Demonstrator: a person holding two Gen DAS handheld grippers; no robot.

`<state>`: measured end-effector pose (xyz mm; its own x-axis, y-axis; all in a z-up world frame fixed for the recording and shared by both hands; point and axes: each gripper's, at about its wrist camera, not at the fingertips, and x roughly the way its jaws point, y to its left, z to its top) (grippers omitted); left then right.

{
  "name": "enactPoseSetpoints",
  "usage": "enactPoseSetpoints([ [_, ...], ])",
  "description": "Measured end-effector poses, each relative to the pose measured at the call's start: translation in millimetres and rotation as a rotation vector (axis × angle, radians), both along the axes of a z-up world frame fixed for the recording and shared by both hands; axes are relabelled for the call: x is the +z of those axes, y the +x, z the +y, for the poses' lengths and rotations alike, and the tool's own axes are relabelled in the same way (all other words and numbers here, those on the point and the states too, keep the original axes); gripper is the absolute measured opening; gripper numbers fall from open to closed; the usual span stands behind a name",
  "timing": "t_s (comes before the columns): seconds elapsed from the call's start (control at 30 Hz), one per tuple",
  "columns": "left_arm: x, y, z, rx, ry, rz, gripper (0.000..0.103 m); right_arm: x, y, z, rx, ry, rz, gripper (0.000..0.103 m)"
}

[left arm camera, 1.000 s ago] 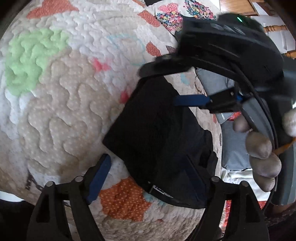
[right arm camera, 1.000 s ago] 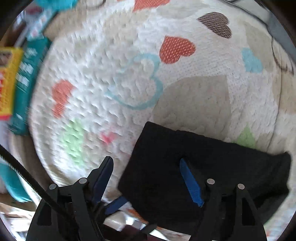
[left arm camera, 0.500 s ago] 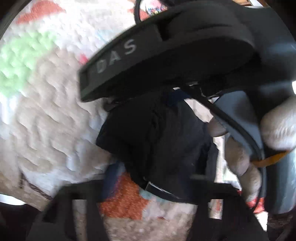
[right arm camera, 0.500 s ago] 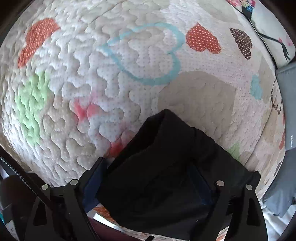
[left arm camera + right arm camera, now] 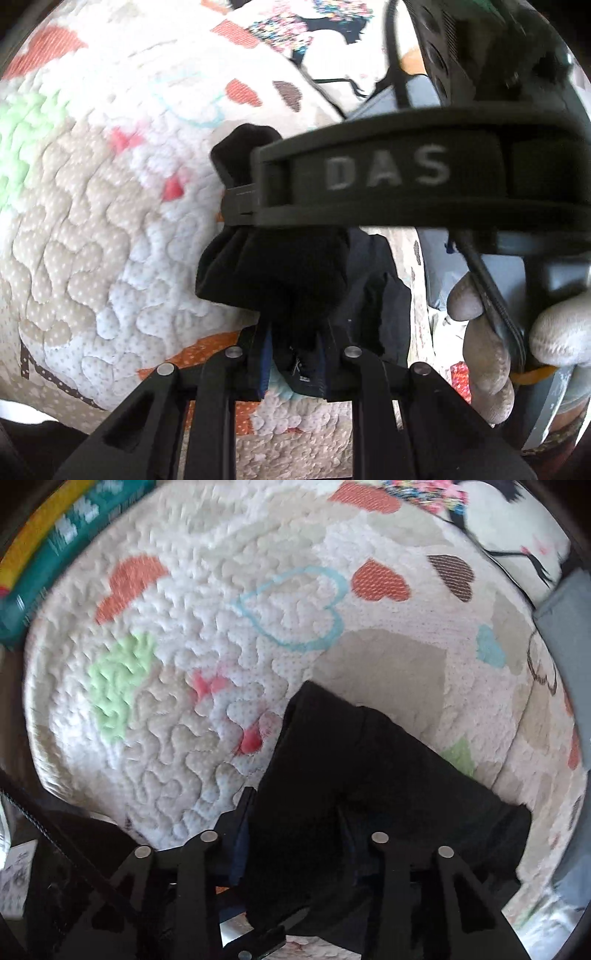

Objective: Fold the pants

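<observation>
Quilted white bedcover [image 5: 207,746] with coloured heart patches fills both views. On it lie dark folded fabric pants [image 5: 369,775], toward five o'clock in the right wrist view. Left gripper [image 5: 293,354] is clamped tight on a bunched edge of the pants [image 5: 273,277] at six o'clock. Right gripper [image 5: 295,845] has just been closing, with the pants between its blue-padded fingers [image 5: 240,842]; whether they press the cloth I cannot tell. Gloved hand [image 5: 491,332] shows at four o'clock in the left view.

Pants [image 5: 369,775] on quilt [image 5: 177,738], bunched. Left gripper [image 5: 293,354] at their near edge, cloth between its jaws. Right gripper [image 5: 388,192] above and behind, over pants. Hand [image 5: 517,332] at right. Box [image 5: 55,554] beyond quilt's far left edge.
</observation>
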<state>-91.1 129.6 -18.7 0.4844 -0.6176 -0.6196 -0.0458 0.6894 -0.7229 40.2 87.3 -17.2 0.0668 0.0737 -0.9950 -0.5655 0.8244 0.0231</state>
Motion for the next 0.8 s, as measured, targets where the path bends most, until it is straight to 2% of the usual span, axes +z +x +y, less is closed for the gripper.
enactPoseSetpoints([
  [0.13, 9, -1, -14, -0.030, 0.017, -0.041, 0.018, 19, -8, -43, -0.073, 0.144, -0.010, 0.039],
  [0.3, 15, 0, -37, -0.069, 0.017, -0.063, 0.018, 44, 7, -78, -0.145, 0.280, -0.025, 0.039],
  [0.47, 18, -2, -70, -0.102, 0.040, -0.081, 0.018, 39, 2, -99, -0.203, 0.401, -0.046, 0.039],
  [0.57, 22, 5, -91, -0.125, 0.095, -0.101, 0.018, 31, -1, -113, -0.240, 0.460, -0.056, 0.039],
  [0.8, 35, 4, -127, -0.179, 0.199, -0.150, 0.018, 32, -8, -167, -0.344, 0.637, -0.068, 0.039],
])
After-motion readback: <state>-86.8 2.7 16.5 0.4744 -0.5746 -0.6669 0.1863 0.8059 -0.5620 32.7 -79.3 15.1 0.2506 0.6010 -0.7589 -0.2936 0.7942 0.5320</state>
